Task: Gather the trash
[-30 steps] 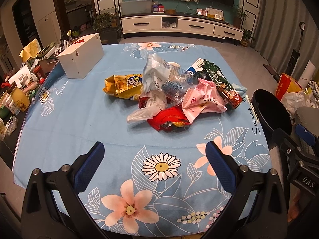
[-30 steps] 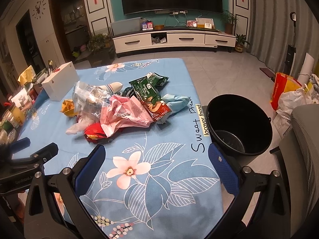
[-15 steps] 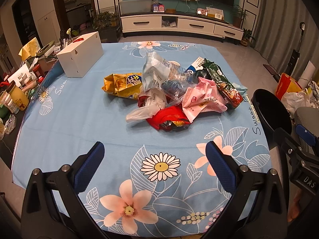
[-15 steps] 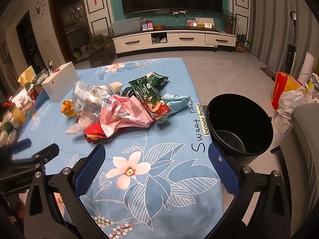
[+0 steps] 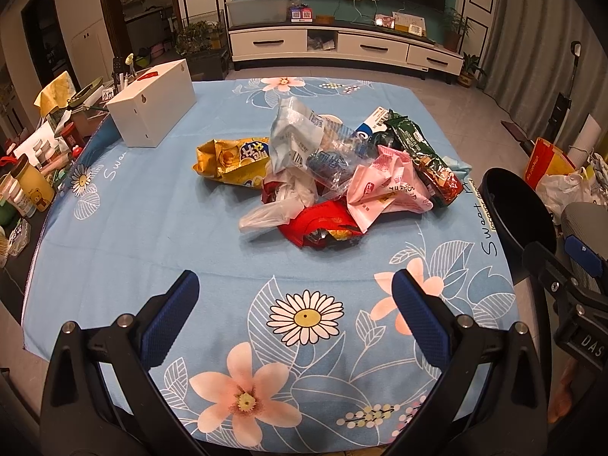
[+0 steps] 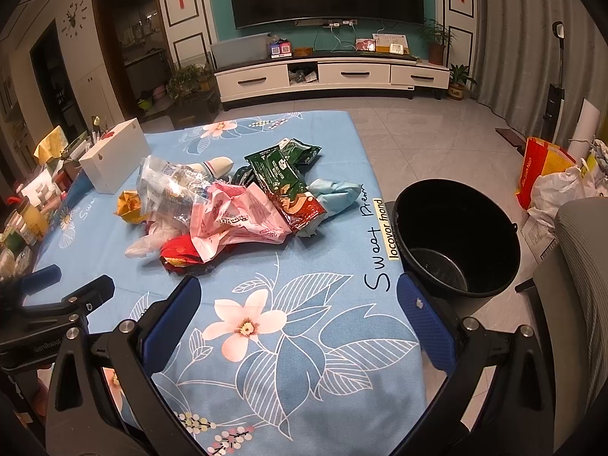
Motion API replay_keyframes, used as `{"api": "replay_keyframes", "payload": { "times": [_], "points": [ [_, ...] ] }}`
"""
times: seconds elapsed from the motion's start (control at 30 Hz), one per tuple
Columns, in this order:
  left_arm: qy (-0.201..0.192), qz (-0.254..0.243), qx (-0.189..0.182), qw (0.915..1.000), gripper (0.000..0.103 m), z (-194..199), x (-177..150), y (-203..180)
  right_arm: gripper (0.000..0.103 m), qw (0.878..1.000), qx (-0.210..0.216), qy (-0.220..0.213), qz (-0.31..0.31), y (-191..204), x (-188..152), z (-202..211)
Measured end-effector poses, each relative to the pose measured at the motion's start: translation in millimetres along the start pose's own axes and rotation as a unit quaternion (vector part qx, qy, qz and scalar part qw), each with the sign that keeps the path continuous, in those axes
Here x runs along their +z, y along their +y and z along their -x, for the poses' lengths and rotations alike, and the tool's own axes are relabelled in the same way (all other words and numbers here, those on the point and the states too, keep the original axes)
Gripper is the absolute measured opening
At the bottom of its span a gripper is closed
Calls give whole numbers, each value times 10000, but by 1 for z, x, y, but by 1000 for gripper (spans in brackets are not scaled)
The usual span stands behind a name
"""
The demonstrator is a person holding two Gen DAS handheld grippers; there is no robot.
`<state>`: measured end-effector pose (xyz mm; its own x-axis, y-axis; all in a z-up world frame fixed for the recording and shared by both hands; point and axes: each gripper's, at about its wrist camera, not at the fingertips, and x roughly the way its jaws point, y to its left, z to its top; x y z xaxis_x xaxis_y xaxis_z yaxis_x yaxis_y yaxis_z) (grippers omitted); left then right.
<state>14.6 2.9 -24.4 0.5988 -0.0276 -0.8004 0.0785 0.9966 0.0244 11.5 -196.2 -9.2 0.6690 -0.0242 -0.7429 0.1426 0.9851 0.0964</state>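
Left to right across the table (image 5: 114, 235): a white box (image 5: 152, 108) stands near the far-left corner, clear of the work; the trash lies in one heap at the centre, leaning toward the right edge; the heap starts with a yellow bag (image 5: 231, 159), then a clear bag (image 5: 300, 140) and a white bag (image 5: 273, 211), a red wrapper (image 5: 323, 224) nearest the front edge, a pink bag (image 5: 387, 190), and a green pack (image 5: 418, 152) closest to the right edge. The bin (image 6: 456, 235) stands on the floor just beside the right edge, mouth open and apparently empty, so a piece can be carried sideways and dropped in. The left gripper (image 5: 294, 296) hovers over the front edge, jaws released wide, nothing between them; the right gripper (image 6: 298, 300) hovers over the front-right corner, likewise released and empty, placed between heap and bin. No piece is yet collected; the red wrapper and pink bag appear the easiest first picks, being outermost.
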Motion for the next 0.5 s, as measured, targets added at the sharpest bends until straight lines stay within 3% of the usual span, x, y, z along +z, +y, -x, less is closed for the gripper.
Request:
{"api": "replay_keyframes", "payload": {
  "times": [0.5],
  "points": [
    [43, 176, -113, 9998, 101, -6, 3, 6, 101, 10000, 51, 36, -55, -4, 1, -6]
  ]
}}
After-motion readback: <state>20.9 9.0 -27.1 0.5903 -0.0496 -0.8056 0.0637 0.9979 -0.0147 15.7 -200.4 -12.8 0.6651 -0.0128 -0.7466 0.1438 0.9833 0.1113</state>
